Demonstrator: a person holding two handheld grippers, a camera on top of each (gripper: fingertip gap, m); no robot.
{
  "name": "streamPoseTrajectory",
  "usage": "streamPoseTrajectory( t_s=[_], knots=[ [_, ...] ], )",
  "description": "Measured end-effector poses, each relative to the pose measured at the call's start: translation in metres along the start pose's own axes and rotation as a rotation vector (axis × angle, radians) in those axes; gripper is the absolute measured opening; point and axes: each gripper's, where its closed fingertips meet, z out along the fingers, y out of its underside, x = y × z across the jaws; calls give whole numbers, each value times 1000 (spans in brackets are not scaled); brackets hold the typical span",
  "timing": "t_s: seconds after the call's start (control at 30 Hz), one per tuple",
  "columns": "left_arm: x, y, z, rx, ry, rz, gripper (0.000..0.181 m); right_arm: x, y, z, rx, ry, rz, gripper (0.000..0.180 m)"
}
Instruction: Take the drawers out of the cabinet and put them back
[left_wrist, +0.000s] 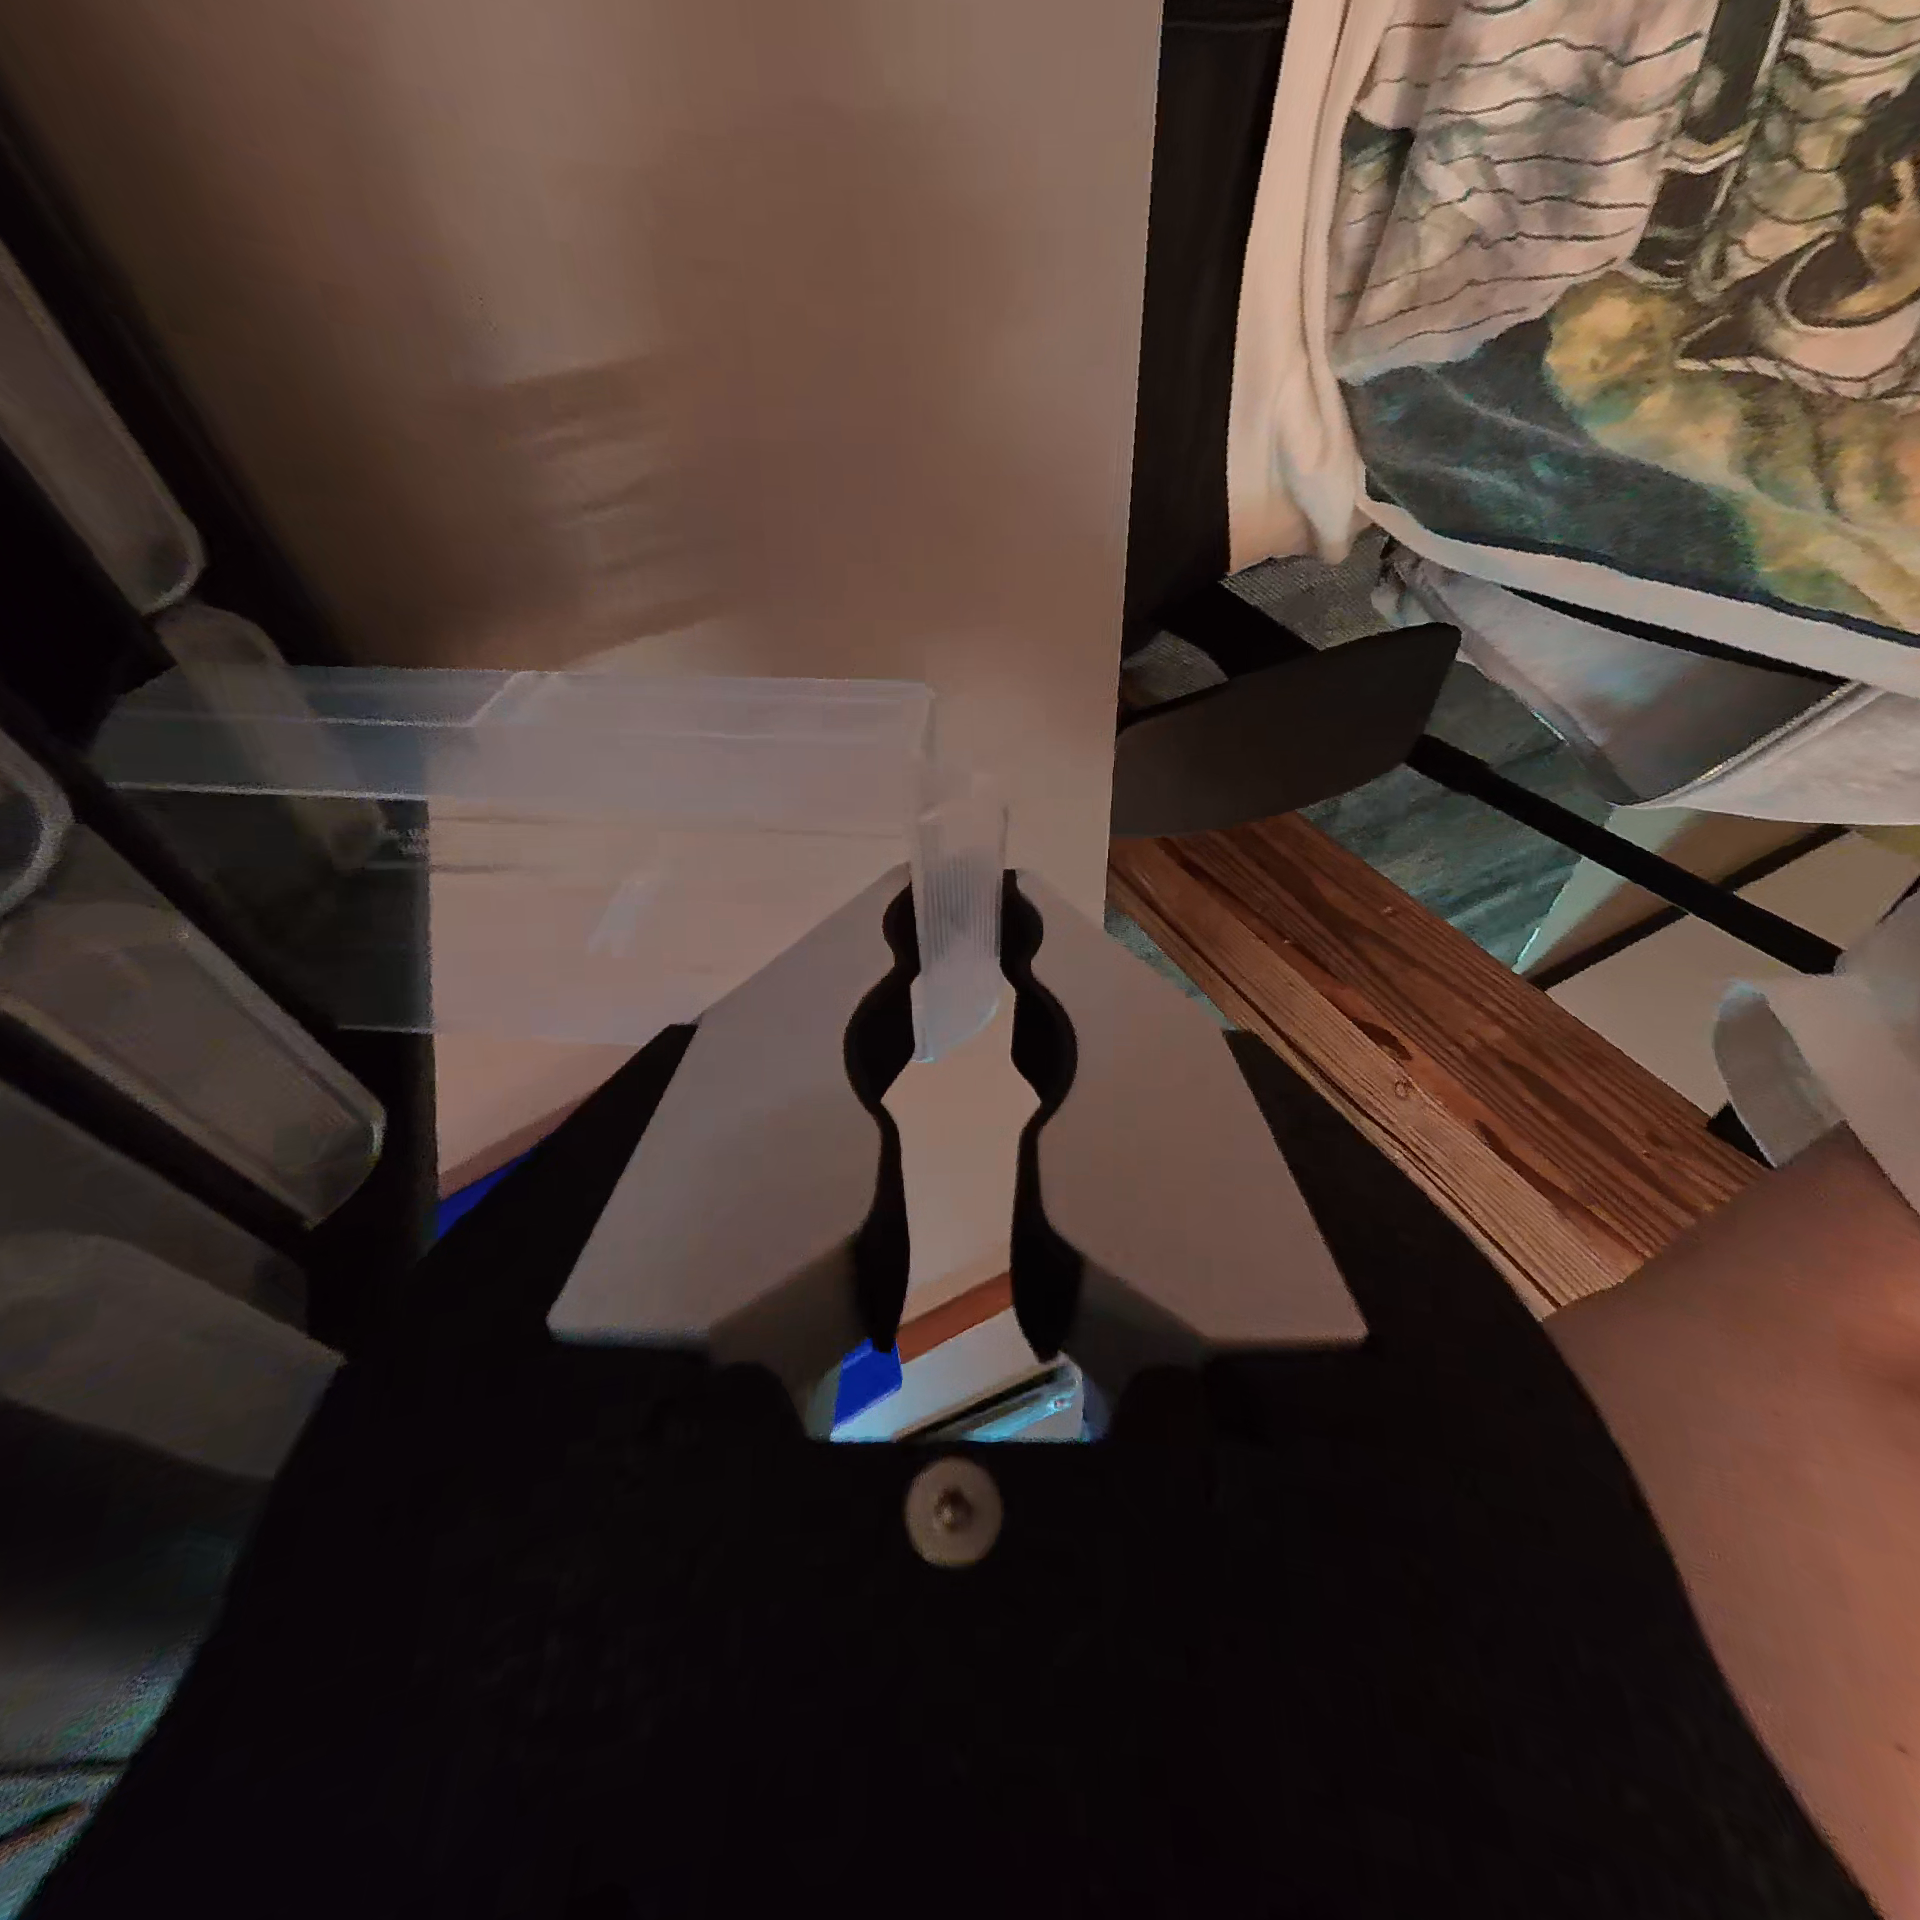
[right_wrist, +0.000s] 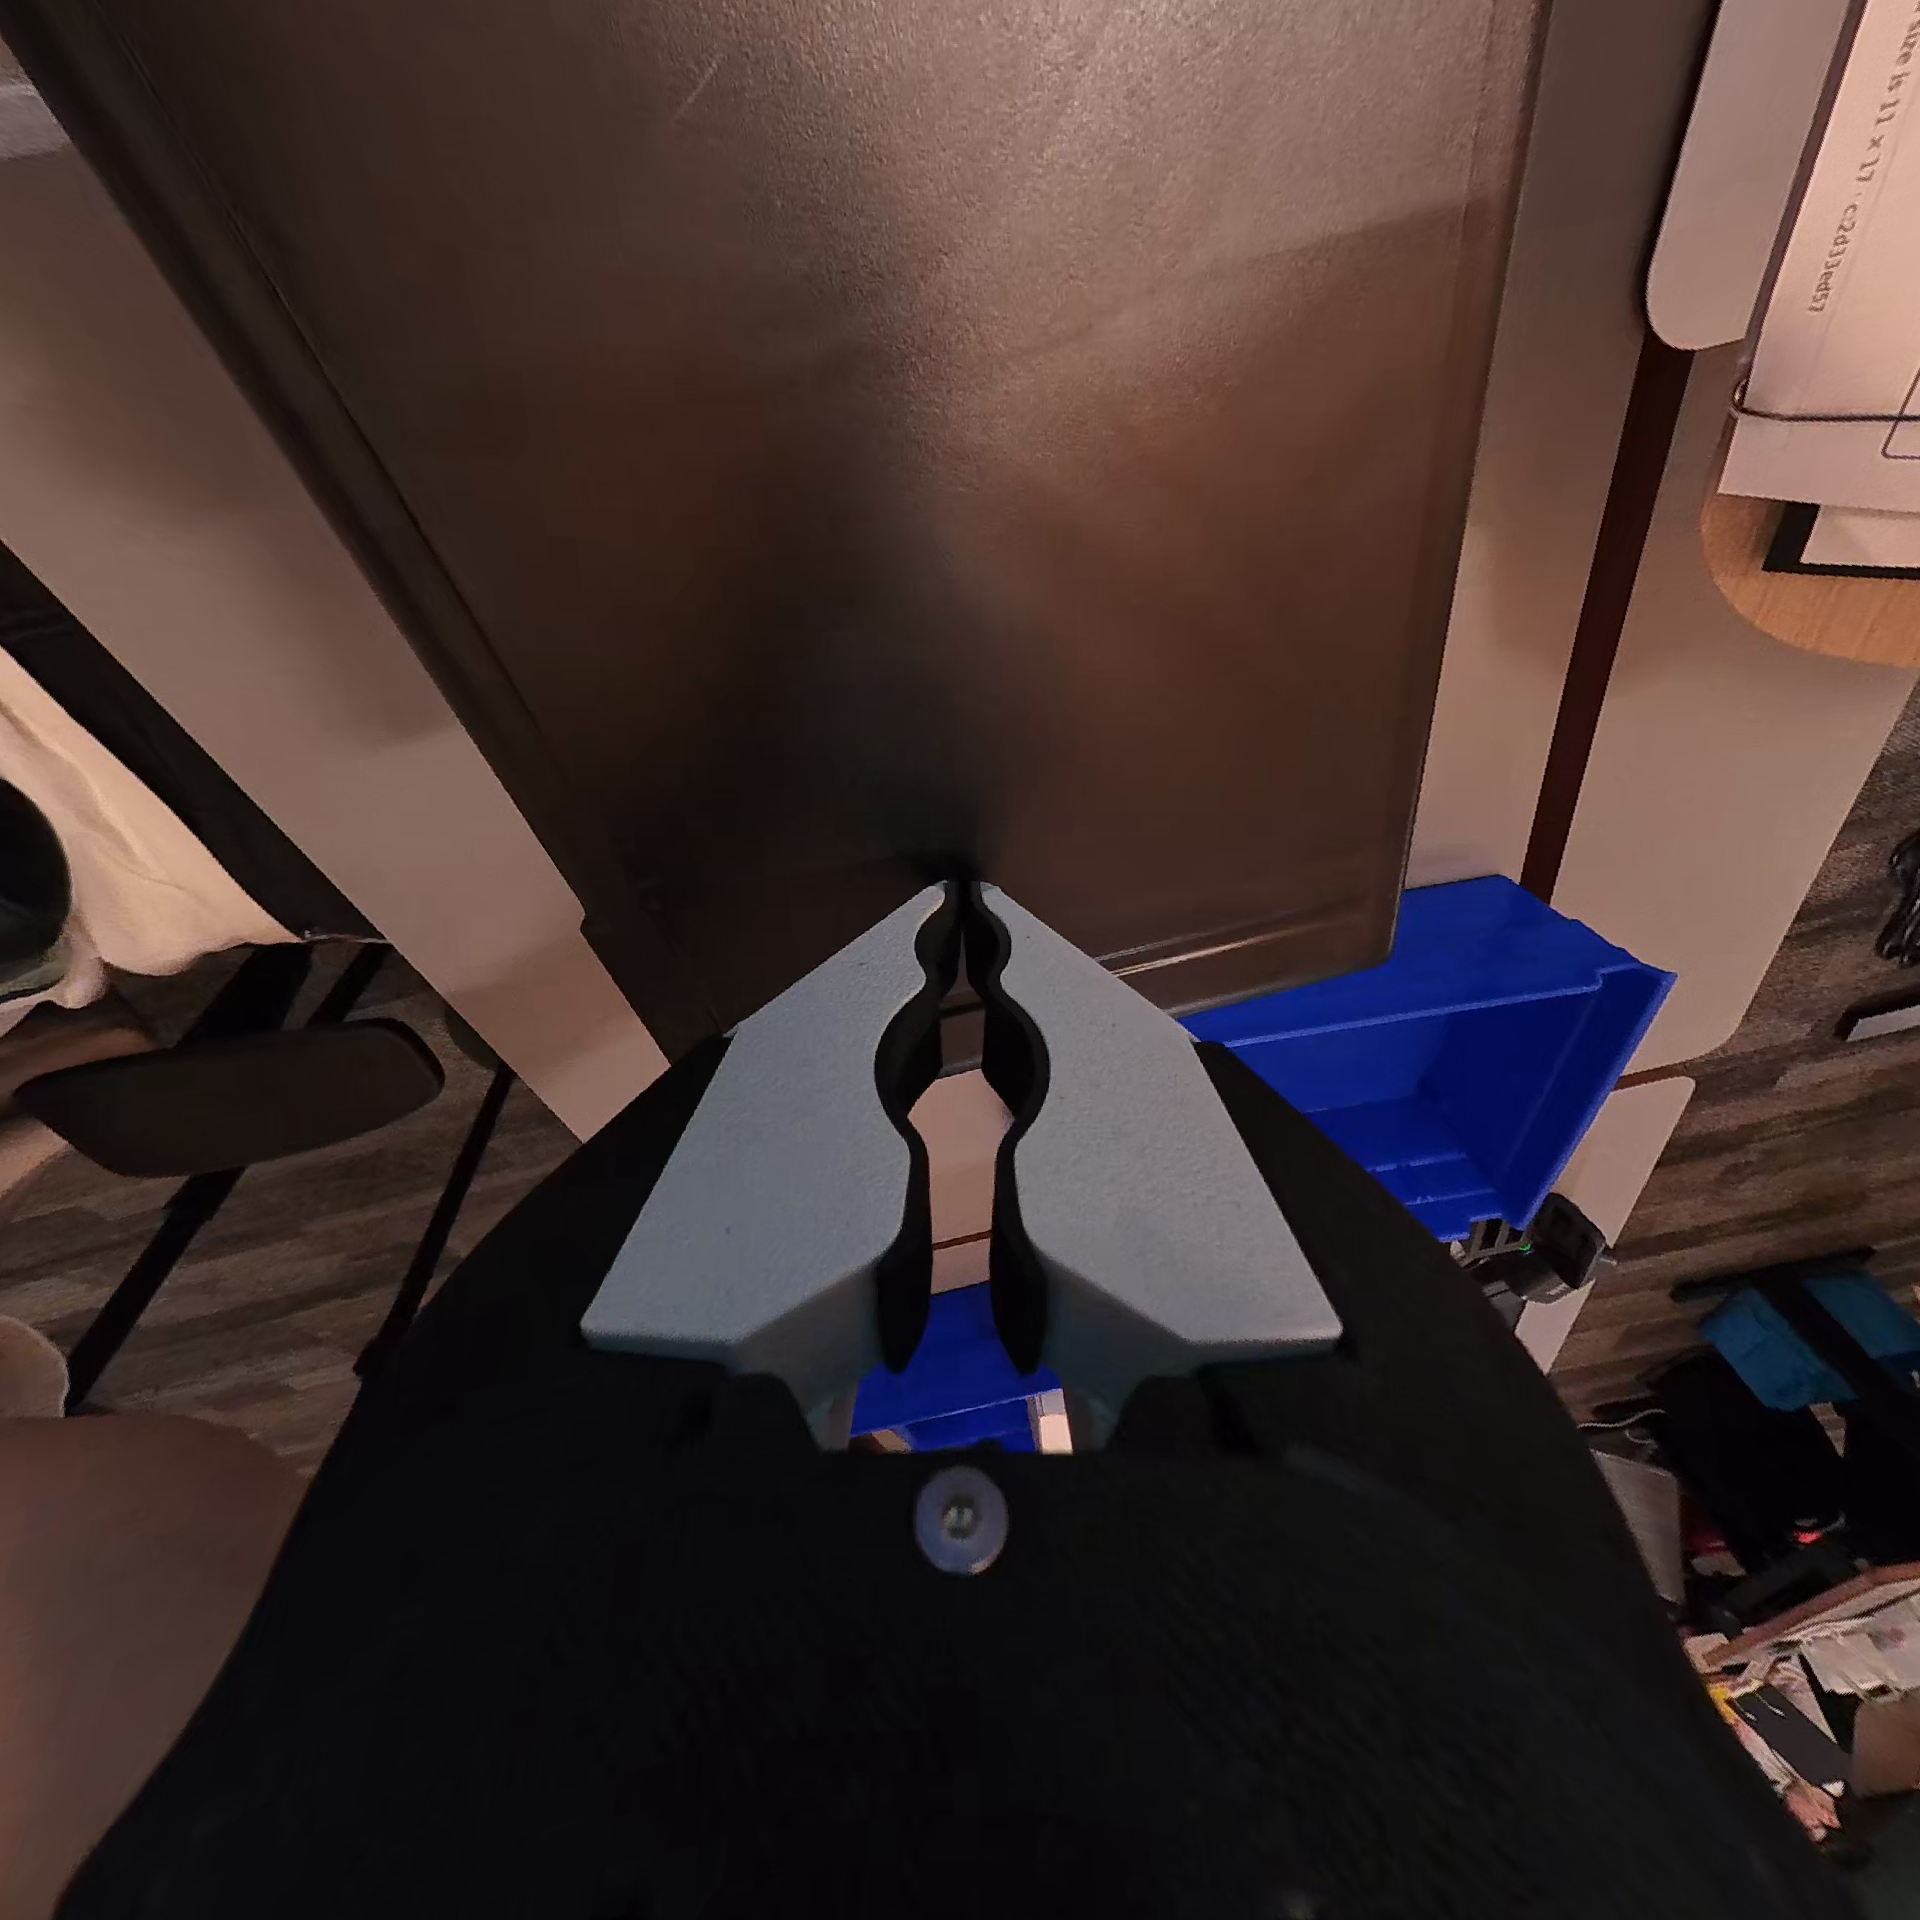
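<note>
Your left gripper (left_wrist: 958, 935) pinches the clear plastic drawer's ribbed tab (left_wrist: 956, 925) to steer it — right gripper (right_wrist: 961, 904), closed empty, braces the dark cabinet (right_wrist: 883, 416).

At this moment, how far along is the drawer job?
One clear drawer is drawn out of the dark cabinet, its tab clamped in the left tool. The right tool is shut, pressed against the cabinet's side panel. Other drawers sit in place. Which phase this is, I cannot tell.
</note>
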Motion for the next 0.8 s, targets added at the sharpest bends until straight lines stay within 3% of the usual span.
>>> streamPoseTrajectory(
  t_s=[0.8],
  knots=[
    [-5, -9, 22, -1, -257, -42, 11, 0, 0, 0, -7, 18, -5, 0]
  ],
)
